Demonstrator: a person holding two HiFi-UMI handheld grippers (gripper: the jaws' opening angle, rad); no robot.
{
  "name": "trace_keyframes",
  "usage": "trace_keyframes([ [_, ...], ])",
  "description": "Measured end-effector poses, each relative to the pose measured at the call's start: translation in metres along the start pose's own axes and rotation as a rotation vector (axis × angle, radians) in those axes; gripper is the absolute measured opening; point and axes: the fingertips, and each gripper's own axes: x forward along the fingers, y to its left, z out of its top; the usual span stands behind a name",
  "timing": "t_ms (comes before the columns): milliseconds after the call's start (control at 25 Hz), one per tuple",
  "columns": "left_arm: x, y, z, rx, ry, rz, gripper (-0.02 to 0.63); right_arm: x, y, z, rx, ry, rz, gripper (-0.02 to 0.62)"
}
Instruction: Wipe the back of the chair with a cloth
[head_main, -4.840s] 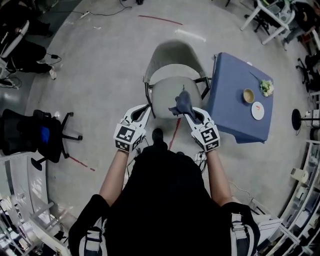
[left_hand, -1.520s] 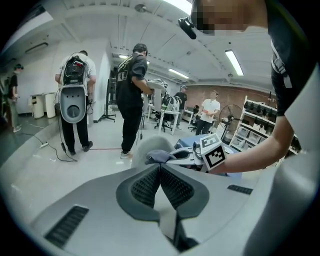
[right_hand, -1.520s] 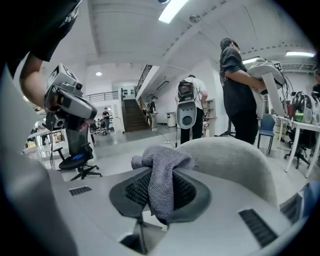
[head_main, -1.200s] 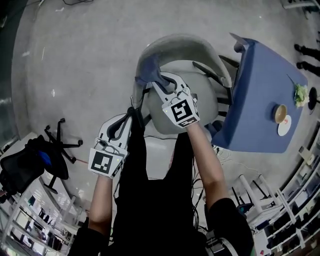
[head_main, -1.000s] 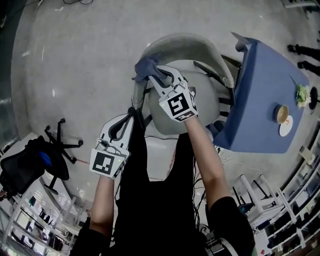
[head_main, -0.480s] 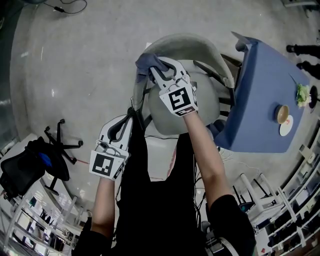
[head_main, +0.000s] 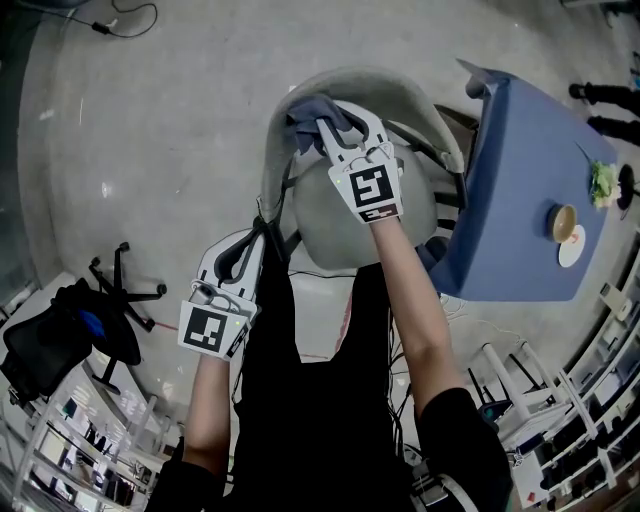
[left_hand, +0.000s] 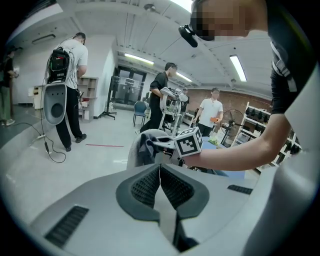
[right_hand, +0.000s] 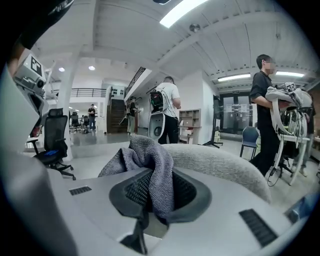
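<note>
A pale grey chair stands below me, its curved back at the far side of the seat. My right gripper is shut on a grey-blue cloth and holds it against the top left of the chair back. In the right gripper view the cloth bunches between the jaws, with the backrest rim just behind it. My left gripper hangs lower left, off the chair, shut with nothing in it; its jaws meet in the left gripper view.
A blue-covered table with a bowl and small plates stands right of the chair. A black office chair sits at the lower left. Several people stand across the room. Metal racks line the lower edges.
My right gripper has carried the cloth from the left edge of the chair back rightward and up along its top rim. The left gripper has stayed still.
</note>
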Motion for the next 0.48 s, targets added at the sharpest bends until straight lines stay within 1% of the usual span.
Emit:
trace_keyframes([
  [80,0.001,0.0,0.001,0.001,-0.003,-0.001,0.025,-0.003,-0.012,-0.003,0.028,0.001,-0.033,0.089],
  [240,0.005,-0.003,0.002,-0.001,-0.002,-0.008,0.025,-0.01,-0.04,-0.012,0.13,-0.012,-0.092,0.089],
  [480,0.009,-0.011,-0.001,-0.005,0.003,-0.022,0.025,-0.025,-0.074,-0.031,0.176,-0.004,-0.187,0.089],
])
